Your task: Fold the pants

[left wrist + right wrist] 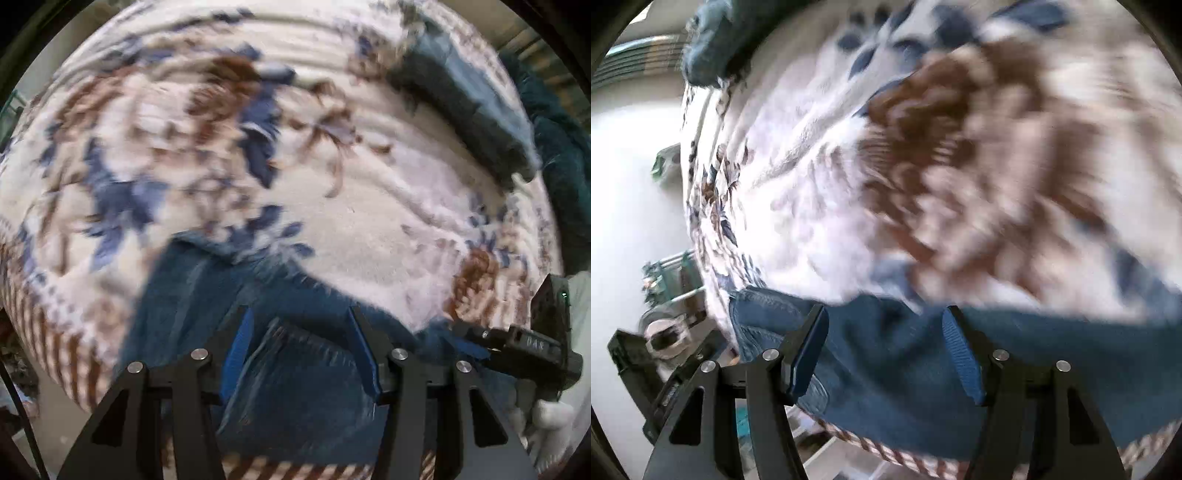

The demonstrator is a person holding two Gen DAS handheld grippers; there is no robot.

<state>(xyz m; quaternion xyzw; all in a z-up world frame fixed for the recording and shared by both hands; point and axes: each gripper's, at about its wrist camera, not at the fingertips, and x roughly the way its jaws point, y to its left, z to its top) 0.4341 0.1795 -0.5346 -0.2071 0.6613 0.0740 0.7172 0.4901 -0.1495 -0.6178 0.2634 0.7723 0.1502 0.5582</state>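
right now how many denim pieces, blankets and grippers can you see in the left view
jeans, spread at the near edge: 1
folded denim, far right: 1
floral blanket: 1
grippers, left and right: 2
total: 5

A fleecy blanket point(369, 221) with blue and brown flower prints fills most of both views. A folded grey-blue cloth point(469, 99) lies at upper right of the left view, a dark teal fabric point(561, 155) beside it.
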